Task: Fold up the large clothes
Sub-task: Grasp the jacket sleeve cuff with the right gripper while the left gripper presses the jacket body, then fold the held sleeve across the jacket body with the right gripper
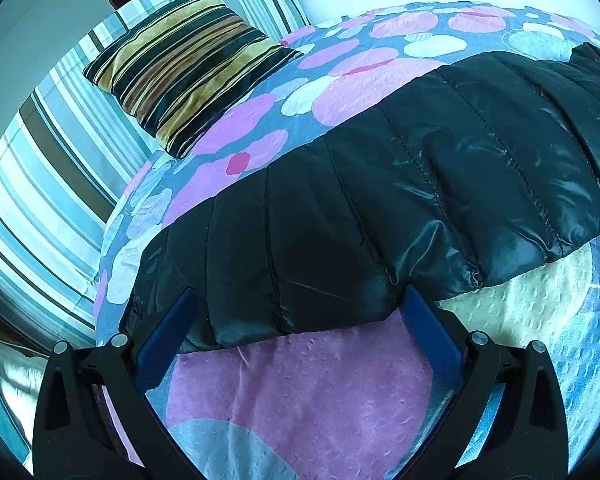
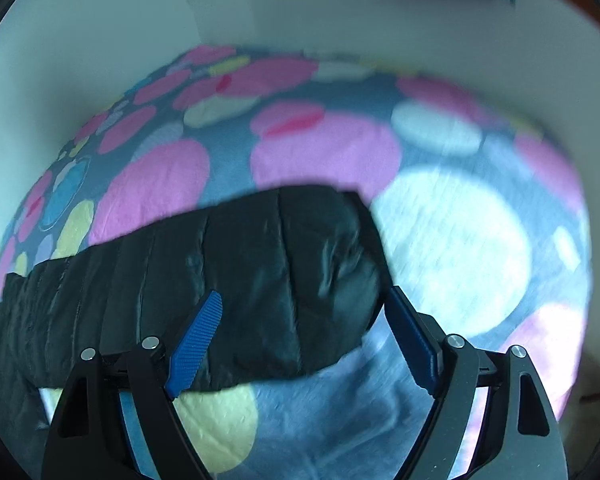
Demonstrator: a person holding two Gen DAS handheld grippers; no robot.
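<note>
Jacket [image 1: 400,200] lies flat between both open tools' [image 1: 300,300] fingers.

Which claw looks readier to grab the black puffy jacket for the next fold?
Probably the left claw: its open jaws already straddle the jacket edge. The right claw, also open, sits over the jacket's end.

Bright, cool daylight; right wrist view motion-blurred, both heavily fisheye-warped at edges.
</note>
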